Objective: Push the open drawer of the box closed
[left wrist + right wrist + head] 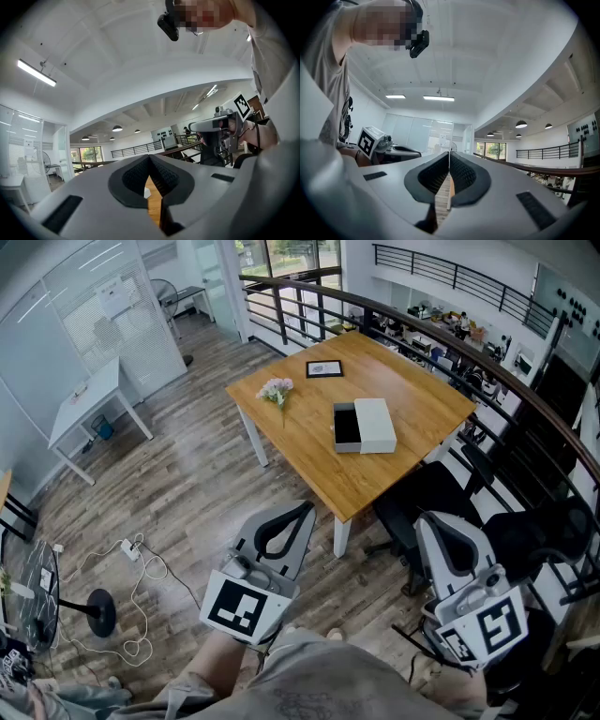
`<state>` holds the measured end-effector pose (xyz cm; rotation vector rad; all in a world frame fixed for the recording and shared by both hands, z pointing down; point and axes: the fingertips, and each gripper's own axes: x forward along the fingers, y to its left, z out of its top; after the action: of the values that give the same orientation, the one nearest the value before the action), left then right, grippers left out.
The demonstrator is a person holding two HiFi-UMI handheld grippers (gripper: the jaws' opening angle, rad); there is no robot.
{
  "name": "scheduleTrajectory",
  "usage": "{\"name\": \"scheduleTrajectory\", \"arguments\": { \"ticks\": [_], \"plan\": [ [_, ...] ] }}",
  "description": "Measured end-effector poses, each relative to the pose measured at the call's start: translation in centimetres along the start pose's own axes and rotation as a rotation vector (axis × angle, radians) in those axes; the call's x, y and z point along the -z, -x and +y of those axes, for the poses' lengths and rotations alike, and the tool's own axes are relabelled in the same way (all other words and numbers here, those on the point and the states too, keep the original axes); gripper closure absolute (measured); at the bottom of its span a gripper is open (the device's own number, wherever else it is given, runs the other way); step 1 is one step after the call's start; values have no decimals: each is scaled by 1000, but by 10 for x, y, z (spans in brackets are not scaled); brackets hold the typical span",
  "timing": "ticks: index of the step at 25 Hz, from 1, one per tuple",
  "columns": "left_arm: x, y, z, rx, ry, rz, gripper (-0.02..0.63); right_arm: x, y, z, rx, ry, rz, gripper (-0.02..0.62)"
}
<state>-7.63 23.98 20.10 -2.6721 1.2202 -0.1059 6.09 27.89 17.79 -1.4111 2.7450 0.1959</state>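
A white box (pixel 375 425) lies on the wooden table (pixel 309 437), its black drawer (pixel 347 426) pulled out toward the left. Both grippers hang low in front of the person, well short of the table and away from the box. In the head view my left gripper (pixel 306 510) is shut with nothing between its jaws, and the left gripper view shows its pads (pixel 140 176) meeting at the tip. My right gripper (pixel 427 519) is also shut and empty, with its pads (pixel 459 173) pressed together. Both point up and away across the room.
A small bunch of flowers (pixel 277 390) and a black picture frame (pixel 324 368) sit on the table. Black office chairs (pixel 427 498) stand at its near right corner. A curved railing (pixel 487 362) runs behind. A fan base and cables (pixel 112 601) lie on the floor to the left.
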Motion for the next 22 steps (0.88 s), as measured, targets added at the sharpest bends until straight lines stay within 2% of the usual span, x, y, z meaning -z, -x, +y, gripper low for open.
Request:
{"name": "scheduleTrajectory", "arguments": {
  "ticks": [22],
  "plan": [
    [0,-7,-8,-34,2,26,591,9,14,-23,2,-66,-20,561]
  ]
}}
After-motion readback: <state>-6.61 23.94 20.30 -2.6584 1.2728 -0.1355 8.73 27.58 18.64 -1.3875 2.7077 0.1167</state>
